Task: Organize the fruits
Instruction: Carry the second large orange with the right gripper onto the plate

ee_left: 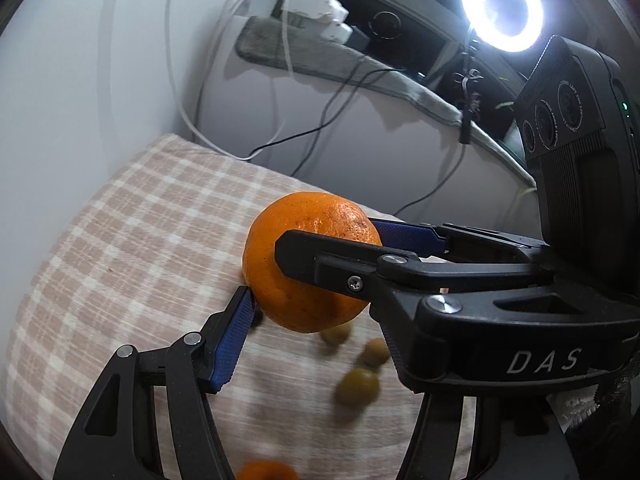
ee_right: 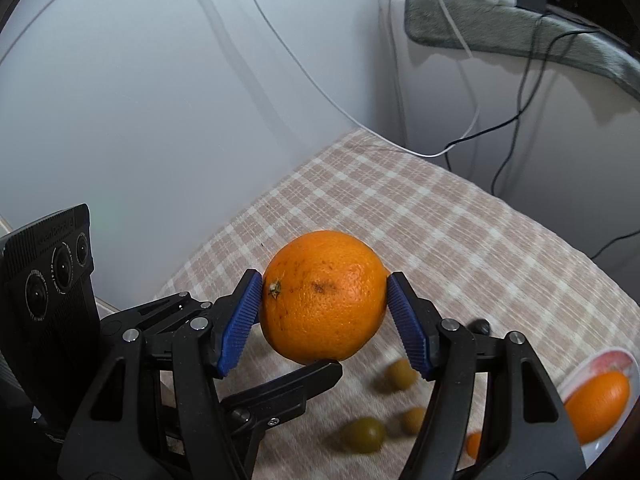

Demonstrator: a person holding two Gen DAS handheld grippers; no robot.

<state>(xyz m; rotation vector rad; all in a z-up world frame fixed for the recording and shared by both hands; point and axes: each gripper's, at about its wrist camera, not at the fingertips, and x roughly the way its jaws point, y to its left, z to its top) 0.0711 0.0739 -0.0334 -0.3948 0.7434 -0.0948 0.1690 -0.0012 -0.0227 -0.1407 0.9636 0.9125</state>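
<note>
Both your hand-held grippers are on the same orange point(ee_right: 324, 296), lifted clear above the checked cloth point(ee_right: 440, 232). Your right hand-held gripper point(ee_right: 324, 300) clamps it with a blue pad on either side. Your left hand-held gripper point(ee_left: 312, 256) pinches it crosswise, 1 pad point(ee_left: 236, 332) low and 1 behind. 3 small greenish fruits point(ee_right: 364, 434) lie below, and another orange point(ee_right: 596, 404) sits on a plate point(ee_right: 600, 450).
</note>
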